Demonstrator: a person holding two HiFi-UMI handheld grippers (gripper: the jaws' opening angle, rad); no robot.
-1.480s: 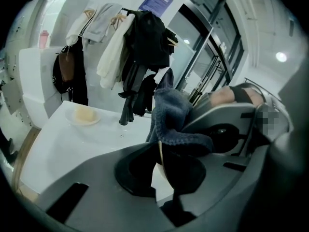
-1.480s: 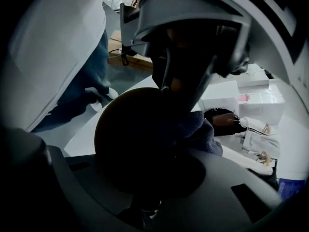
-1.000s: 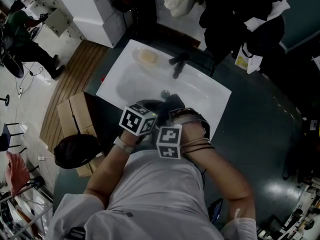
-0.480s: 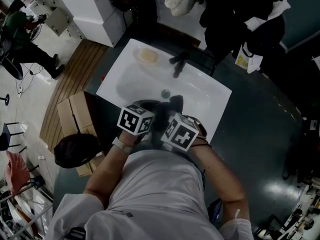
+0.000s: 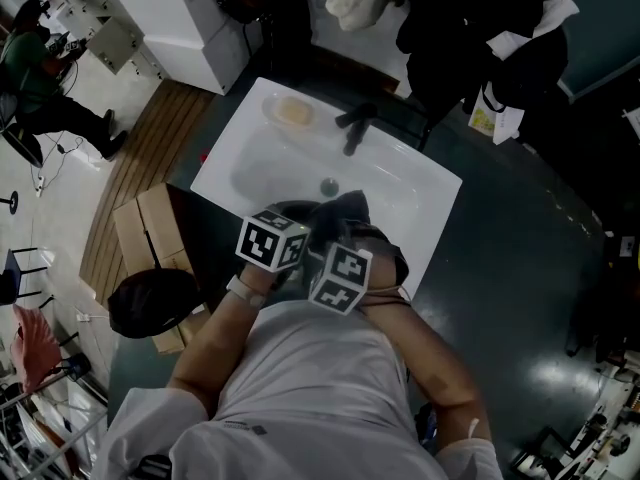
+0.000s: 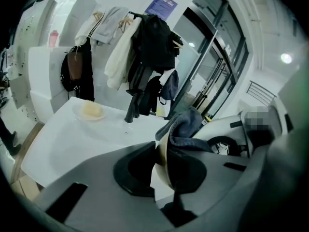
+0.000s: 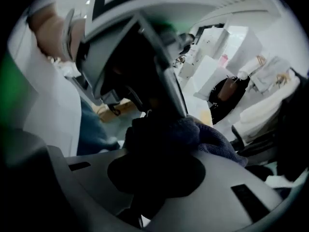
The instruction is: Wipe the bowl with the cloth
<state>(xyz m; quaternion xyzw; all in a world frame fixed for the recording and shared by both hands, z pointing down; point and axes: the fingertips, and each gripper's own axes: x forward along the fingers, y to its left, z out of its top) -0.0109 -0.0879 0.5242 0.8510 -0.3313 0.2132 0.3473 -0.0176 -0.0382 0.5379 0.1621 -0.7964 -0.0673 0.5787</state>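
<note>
Over the front of the white sink (image 5: 400, 183), both grippers meet close to my body. In the left gripper view, my left gripper (image 6: 161, 170) is shut on the thin cream rim of the bowl (image 6: 163, 153), which I see edge-on between the jaws. A dark blue cloth (image 6: 186, 129) lies bunched against the bowl's right side. In the right gripper view, my right gripper (image 7: 159, 146) is shut on that cloth (image 7: 198, 134), pressed up against the left gripper. From the head view the cloth (image 5: 342, 211) shows just beyond the two marker cubes; the bowl is mostly hidden there.
A black faucet (image 5: 355, 128) and a soap dish (image 5: 290, 113) sit at the sink's far side. Cardboard boxes (image 5: 150, 228) and a black bin (image 5: 150, 303) stand on the floor to the left. Coats hang behind the sink. A person (image 5: 40, 78) stands far left.
My right gripper swung out to the right with the cloth, then came back left beside the left gripper. The cloth has shifted over the bowl. The left gripper has barely moved.
</note>
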